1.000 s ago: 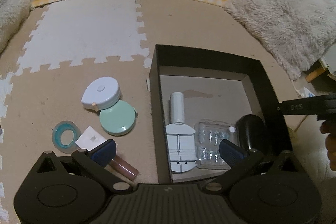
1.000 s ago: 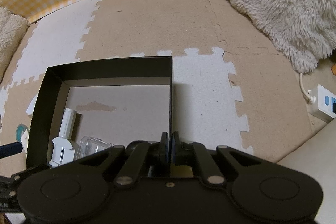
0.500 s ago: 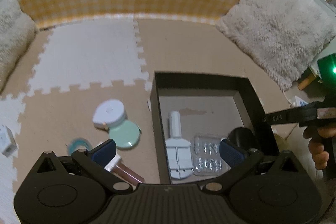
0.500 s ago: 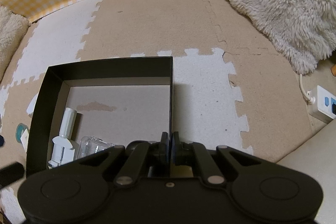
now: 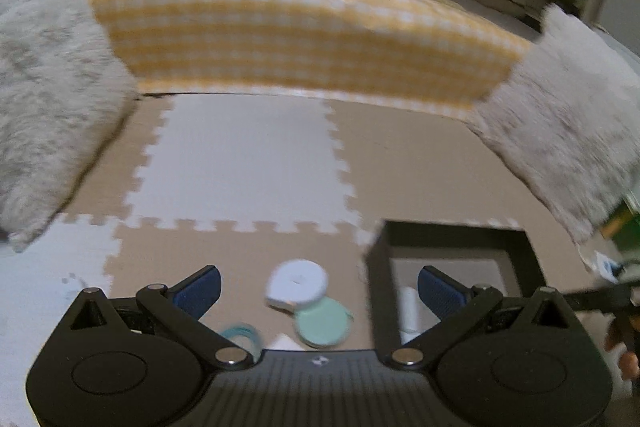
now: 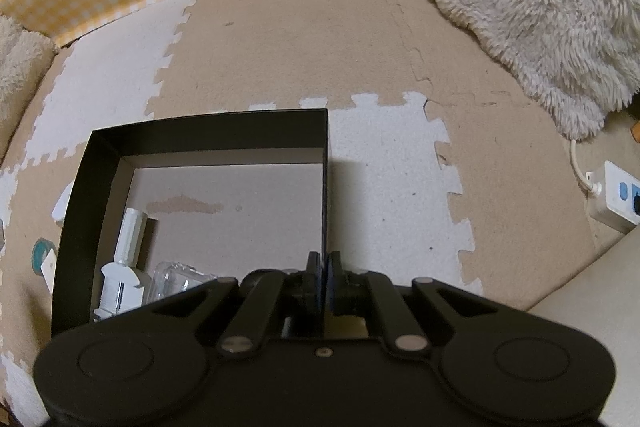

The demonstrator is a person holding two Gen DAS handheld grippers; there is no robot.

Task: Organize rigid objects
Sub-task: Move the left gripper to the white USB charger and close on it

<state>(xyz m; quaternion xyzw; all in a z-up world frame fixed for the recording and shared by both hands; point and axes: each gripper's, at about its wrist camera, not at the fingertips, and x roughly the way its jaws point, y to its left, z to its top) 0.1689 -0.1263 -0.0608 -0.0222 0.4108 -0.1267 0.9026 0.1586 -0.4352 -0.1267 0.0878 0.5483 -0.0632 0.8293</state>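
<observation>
Left wrist view has swung upward: a second ago I looked down into the black box [image 5: 456, 235], and now the yellow checked cushion [image 5: 304, 39] fills the upper frame while the box sits at lower right. My left gripper [image 5: 319, 287] is released, jaws spread wide with nothing between them. I read this as pulling back after a drop-off, ready for the next piece. At lower centre, outside the box, the white tape measure [image 5: 298, 283], mint compact [image 5: 322, 321] and teal tape roll [image 5: 242, 335] lie on the foam mat [image 5: 240, 163]. My right gripper [image 6: 321, 277] is clenched on the box wall [image 6: 325, 187], unmoved, steadying it. At lower left in its view, inside the box, sit the white tool [image 6: 124, 275] and clear case [image 6: 176, 279].
</observation>
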